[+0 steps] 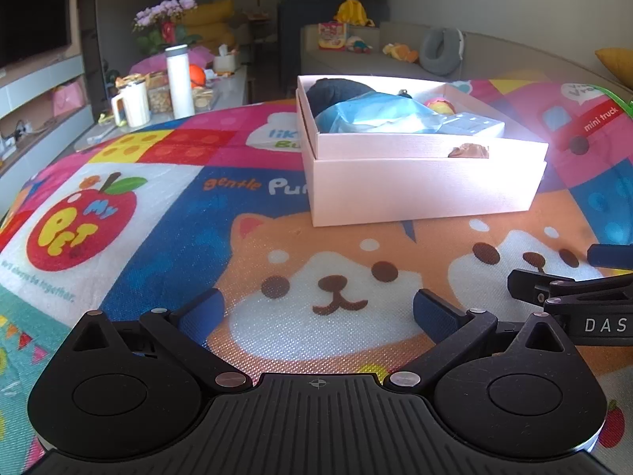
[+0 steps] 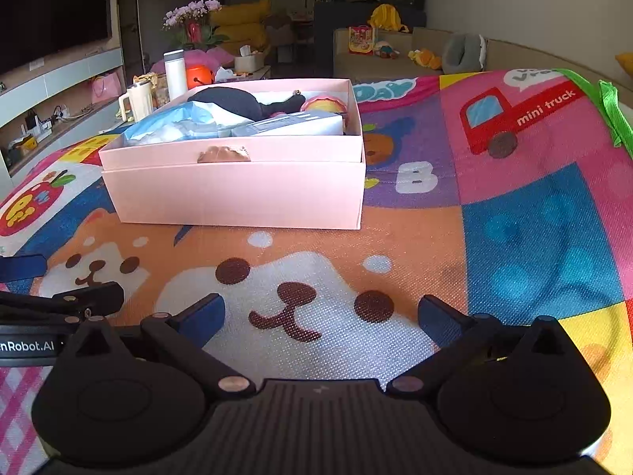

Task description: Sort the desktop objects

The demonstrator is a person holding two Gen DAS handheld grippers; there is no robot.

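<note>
Both grippers hover low over the mat (image 1: 166, 213), side by side and near each other, each pointing toward the box (image 1: 419, 182). The left gripper (image 1: 318, 308) has its jaws spread wide with nothing between them; under the gap lies bare mat printed with a dog face. The right gripper (image 2: 321, 312) is likewise spread wide and holds nothing. In the left view the right gripper shows at the right edge; in the right view the left gripper (image 2: 59, 297) shows at the left edge.

The pink box stands on the mat ahead of both grippers, its near wall facing them and a strip of bare mat between that wall and the fingertips. It seems to sit nested in a slightly wider tray of the same colour. Inside lie a dark cloth (image 2: 237, 103), a blue bag (image 1: 372, 113), a grey carton (image 2: 289, 124) and a round yellow-pink toy (image 2: 324, 105), all below or about level with the rim. A brown patch marks the near wall.

Right of the box the mat runs bare to its right edge, where a green strap (image 2: 611, 114) lies. Left of the box the mat is bare too, out to its far left edge; beyond that edge a low table carries a white bottle (image 1: 179, 81), a mug (image 1: 132, 105) and snacks.
</note>
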